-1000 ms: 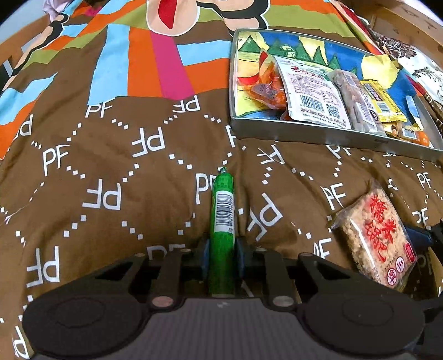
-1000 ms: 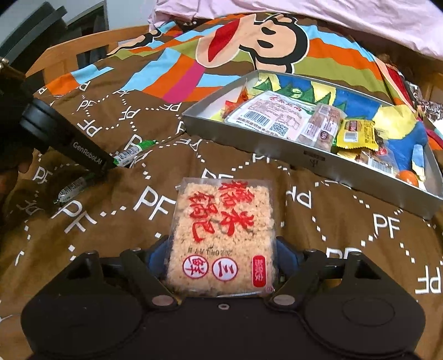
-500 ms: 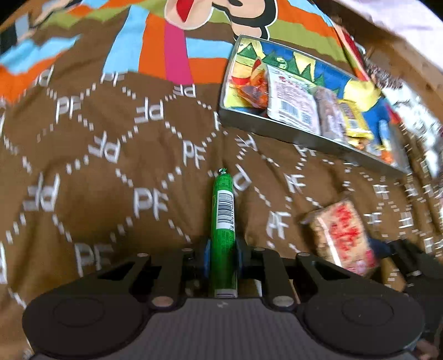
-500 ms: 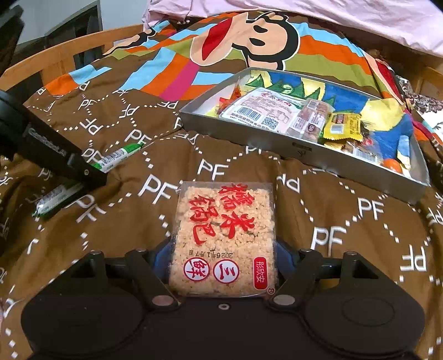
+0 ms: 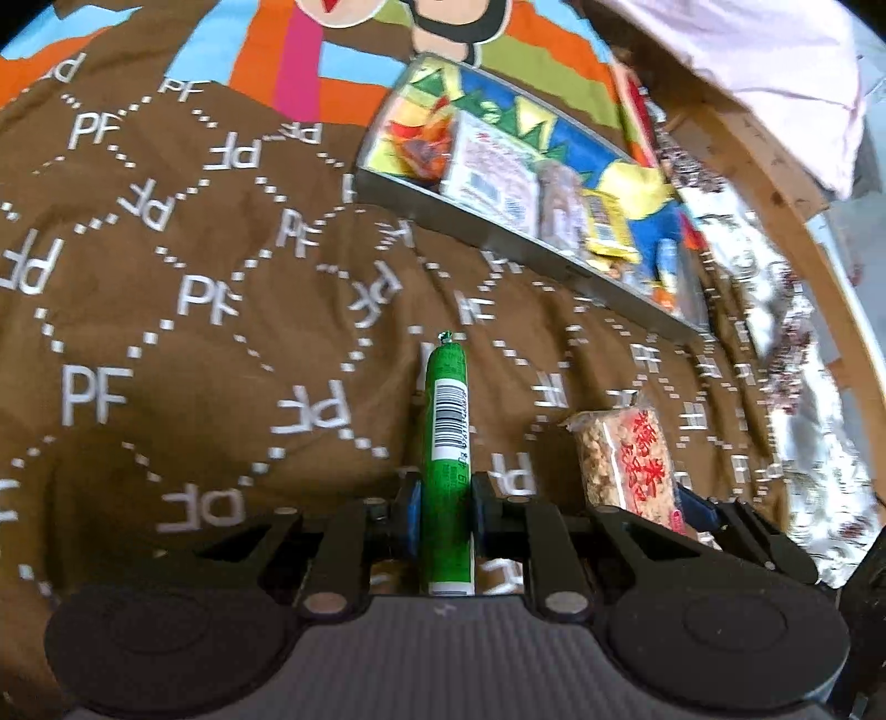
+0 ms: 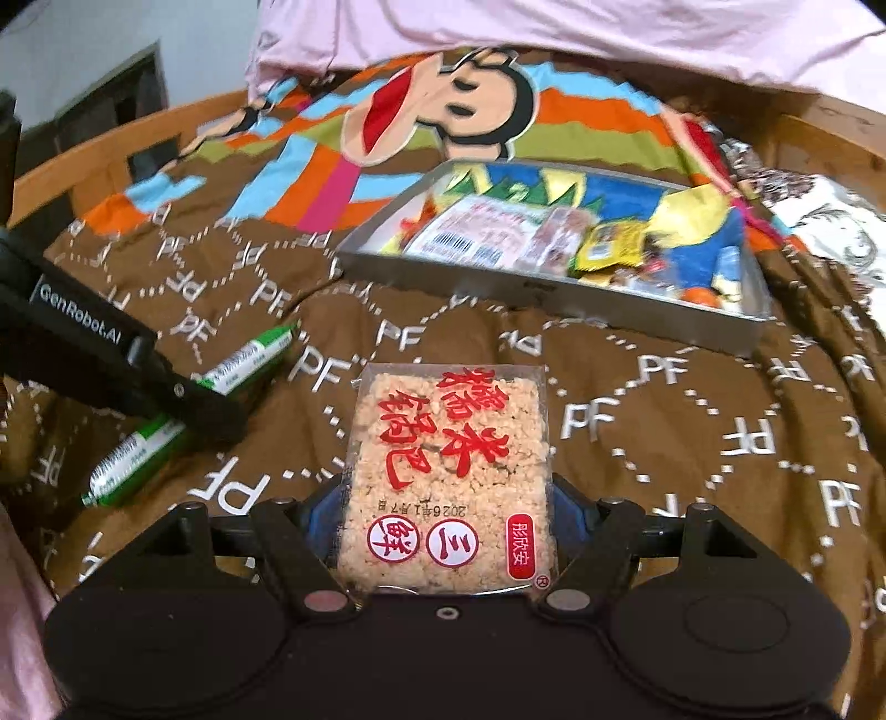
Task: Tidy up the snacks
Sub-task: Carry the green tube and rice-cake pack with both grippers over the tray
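Note:
My left gripper [image 5: 443, 501] is shut on a green sausage stick [image 5: 447, 443] that points forward, held above the brown quilt. My right gripper [image 6: 446, 515] is shut on a clear pack of rice crackers [image 6: 448, 476] with red characters; the pack also shows in the left wrist view [image 5: 628, 459]. A metal tray [image 6: 542, 291] holding several snack packs lies ahead on the quilt; it also shows in the left wrist view [image 5: 498, 235]. The sausage stick shows in the right wrist view [image 6: 243, 363], with the left gripper's body across it.
A brown "PF" quilt [image 6: 637, 415] with a cartoon print covers the bed. A wooden bed frame [image 6: 83, 166] runs along the left and back. A pink pillow [image 6: 554, 33] lies behind. A flowered cloth [image 5: 803, 387] lies right of the tray.
Both grippers have lifted with their snacks held. The left gripper has swung right, so the tray sits further to the upper right in its view. The right view shifted slightly.

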A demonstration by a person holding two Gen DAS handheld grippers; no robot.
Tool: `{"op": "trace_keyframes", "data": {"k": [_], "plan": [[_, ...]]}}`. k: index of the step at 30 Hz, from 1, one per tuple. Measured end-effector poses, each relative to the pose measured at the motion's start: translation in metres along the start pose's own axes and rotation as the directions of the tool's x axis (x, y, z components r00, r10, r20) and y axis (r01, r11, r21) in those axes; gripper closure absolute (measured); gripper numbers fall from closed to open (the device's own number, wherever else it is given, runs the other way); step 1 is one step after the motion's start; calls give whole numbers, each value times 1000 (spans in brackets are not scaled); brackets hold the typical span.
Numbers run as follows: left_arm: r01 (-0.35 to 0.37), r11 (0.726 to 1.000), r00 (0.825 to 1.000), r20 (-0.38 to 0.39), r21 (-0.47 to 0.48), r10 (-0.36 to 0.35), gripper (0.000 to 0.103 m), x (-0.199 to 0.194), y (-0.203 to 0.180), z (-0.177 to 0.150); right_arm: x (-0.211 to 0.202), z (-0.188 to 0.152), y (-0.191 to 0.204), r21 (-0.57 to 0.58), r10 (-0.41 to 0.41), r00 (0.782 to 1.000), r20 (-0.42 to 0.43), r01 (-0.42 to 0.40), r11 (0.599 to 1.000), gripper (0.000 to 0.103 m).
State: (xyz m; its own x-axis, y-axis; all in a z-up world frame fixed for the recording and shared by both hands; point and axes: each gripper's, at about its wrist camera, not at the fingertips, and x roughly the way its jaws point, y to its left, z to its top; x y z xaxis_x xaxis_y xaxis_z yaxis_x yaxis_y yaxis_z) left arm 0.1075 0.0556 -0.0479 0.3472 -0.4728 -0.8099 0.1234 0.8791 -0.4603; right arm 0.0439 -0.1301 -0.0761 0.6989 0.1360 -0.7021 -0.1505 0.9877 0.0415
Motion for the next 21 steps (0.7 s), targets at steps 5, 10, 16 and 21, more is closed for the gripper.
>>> {"op": "trace_keyframes", "data": {"k": [5, 10, 16, 21], "plan": [[55, 998, 997, 61, 19, -56, 84, -9, -9, -1, -18, 0, -4, 16, -36, 997, 72, 35, 999, 28], [79, 996, 987, 139, 43, -84, 84, -18, -15, -1, -24, 5, -7, 19, -53, 990, 133, 50, 999, 28], [100, 994, 962, 251, 45, -109, 84, -21, -23, 7, -26, 10, -6, 14, -48, 983, 175, 46, 999, 28], [70, 995, 932, 351, 76, -93, 84, -20, -36, 21, -25, 18, -11, 20, -50, 978, 203, 47, 999, 28]]}}
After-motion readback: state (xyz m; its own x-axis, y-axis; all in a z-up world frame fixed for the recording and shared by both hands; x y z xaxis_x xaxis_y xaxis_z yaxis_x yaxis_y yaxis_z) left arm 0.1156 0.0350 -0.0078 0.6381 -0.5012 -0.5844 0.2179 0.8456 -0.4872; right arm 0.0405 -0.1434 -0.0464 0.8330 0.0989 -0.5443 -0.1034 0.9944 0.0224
